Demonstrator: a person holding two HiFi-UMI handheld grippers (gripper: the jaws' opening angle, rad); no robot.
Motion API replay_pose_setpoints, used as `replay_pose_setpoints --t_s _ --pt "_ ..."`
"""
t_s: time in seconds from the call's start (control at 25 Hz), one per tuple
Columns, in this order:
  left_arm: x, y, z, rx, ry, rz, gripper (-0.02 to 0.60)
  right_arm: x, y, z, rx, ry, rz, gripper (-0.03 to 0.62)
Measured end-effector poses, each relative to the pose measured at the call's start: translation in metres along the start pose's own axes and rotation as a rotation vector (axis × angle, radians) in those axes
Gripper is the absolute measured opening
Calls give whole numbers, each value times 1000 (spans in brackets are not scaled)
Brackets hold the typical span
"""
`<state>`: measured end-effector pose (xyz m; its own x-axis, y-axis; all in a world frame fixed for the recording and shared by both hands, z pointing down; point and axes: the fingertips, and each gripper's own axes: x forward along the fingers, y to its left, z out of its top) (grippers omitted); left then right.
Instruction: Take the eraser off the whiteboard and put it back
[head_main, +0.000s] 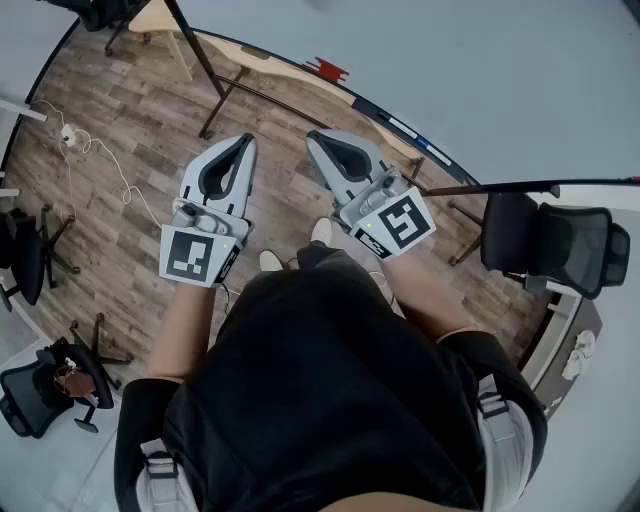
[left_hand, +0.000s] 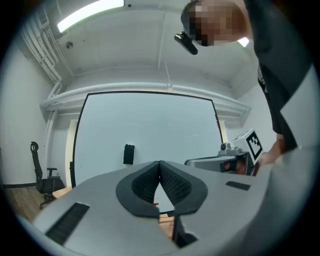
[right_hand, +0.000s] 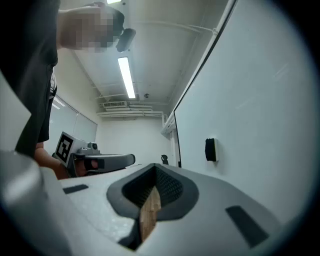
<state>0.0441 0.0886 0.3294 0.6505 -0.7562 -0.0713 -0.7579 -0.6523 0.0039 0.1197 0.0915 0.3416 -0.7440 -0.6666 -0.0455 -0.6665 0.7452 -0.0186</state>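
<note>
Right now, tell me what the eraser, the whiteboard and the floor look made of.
Eraser: matte black block, probably plastic or foam with a paler strip against the board; too small to be sure. Whiteboard: smooth, pale, faintly glossy panel in a thin dark frame. Floor: wood-look planks with visible grain, laminate or timber.

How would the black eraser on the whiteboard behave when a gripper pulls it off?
The eraser clings to the upright whiteboard with nothing supporting it underneath, so it is probably magnetic and may resist, then release suddenly. It looks small and blocky, so it is likely light and stiff enough to pinch.
</note>
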Motion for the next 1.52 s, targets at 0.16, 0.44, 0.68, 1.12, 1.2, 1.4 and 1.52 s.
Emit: replay_pose_setpoints --t_s 0.16,0.44,0.68,1.12,1.2,1.4,1.52 --pt "-22 -15 4 -1 -49 -40 -5 -16 24 -1 0 -4 -36 0" --pt "-34 -40 -5 -5 -15 -52 -5 -45 32 5 9 -27 -60 0" --pt "-12 -54 -1 25 -3 -20 -5 -55 5 6 -1 -18 -61 0" --pt "30 -59 -5 13 8 42 -5 -56 -42 11 -12 -10 2 2" --pt "36 -57 -4 20 6 55 -5 -54 -48 10 -11 -11 13 3" --pt "46 -56 -2 31 3 88 -5 -50 -64 8 -9 -3 25 48" --pt "49 -54 -4 27 10 97 -5 -46 -72 6 -3 3 21 91"
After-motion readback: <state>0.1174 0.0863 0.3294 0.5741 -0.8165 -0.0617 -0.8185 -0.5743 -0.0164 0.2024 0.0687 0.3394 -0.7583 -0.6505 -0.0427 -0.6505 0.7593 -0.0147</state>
